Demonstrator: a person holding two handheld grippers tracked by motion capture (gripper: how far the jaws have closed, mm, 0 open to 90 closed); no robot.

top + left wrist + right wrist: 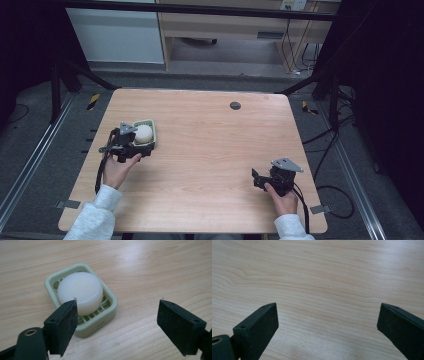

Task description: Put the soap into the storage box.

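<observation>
A round white soap bar (80, 292) lies in a pale green slatted soap dish (111, 307) on the wooden table. In the high view the soap (143, 132) and dish (154, 135) sit at the table's left side. My left gripper (134, 146) is right beside the dish, on its near side. Its jaws (117, 325) stand wide open above the table, the left jaw in front of the dish's near corner, nothing between them. My right gripper (257, 179) rests at the near right of the table, open (327, 327) over bare wood.
The table (210, 150) has a small dark round grommet (235, 105) near its far edge. Black frame legs and cables stand on the floor to both sides. A wooden desk is beyond the far edge.
</observation>
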